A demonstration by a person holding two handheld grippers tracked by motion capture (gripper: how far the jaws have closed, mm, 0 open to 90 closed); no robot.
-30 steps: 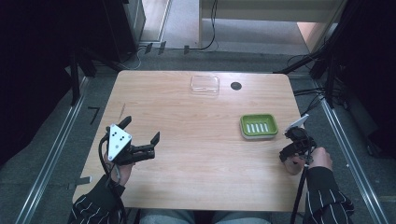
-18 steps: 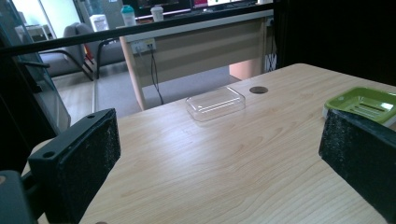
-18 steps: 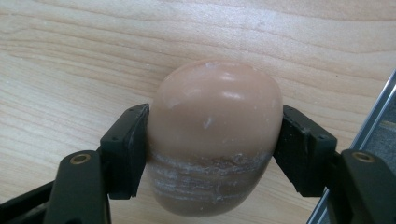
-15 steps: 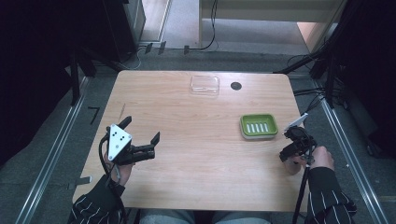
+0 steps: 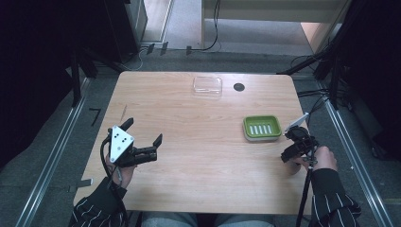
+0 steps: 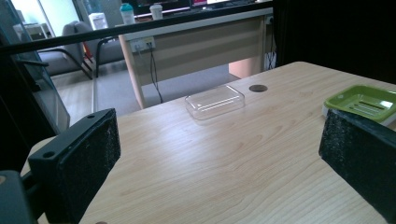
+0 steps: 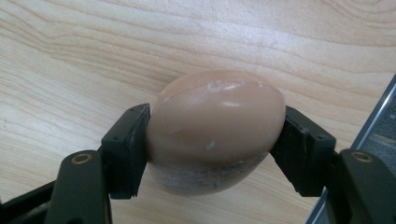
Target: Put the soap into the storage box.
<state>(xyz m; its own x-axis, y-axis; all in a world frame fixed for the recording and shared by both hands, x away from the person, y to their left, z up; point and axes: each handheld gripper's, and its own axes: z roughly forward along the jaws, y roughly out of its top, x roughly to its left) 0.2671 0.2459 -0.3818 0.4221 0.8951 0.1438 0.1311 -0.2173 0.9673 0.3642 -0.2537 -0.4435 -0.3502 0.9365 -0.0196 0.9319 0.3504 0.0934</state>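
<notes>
A tan, egg-shaped bar of soap (image 7: 215, 126) sits between the pads of my right gripper (image 7: 215, 135), which is shut on it just above the wooden table (image 5: 203, 161). From above, that right gripper (image 5: 286, 155) is near the table's right edge, just right of and nearer than the green soap dish (image 5: 247, 126). The soap itself is hidden under the hand there. My left gripper (image 5: 143, 131) hovers over the near left of the table, its jaws wide open with nothing between them. Its own view shows the left gripper (image 6: 219, 163) framing bare wood.
A clear plastic tray (image 5: 207, 86) lies at the table's far edge, also visible as the clear tray (image 6: 215, 100). A black cable hole (image 5: 239, 87) is right beside it. The green dish (image 6: 341, 100) stands right of centre. Cables run across the floor beyond the table.
</notes>
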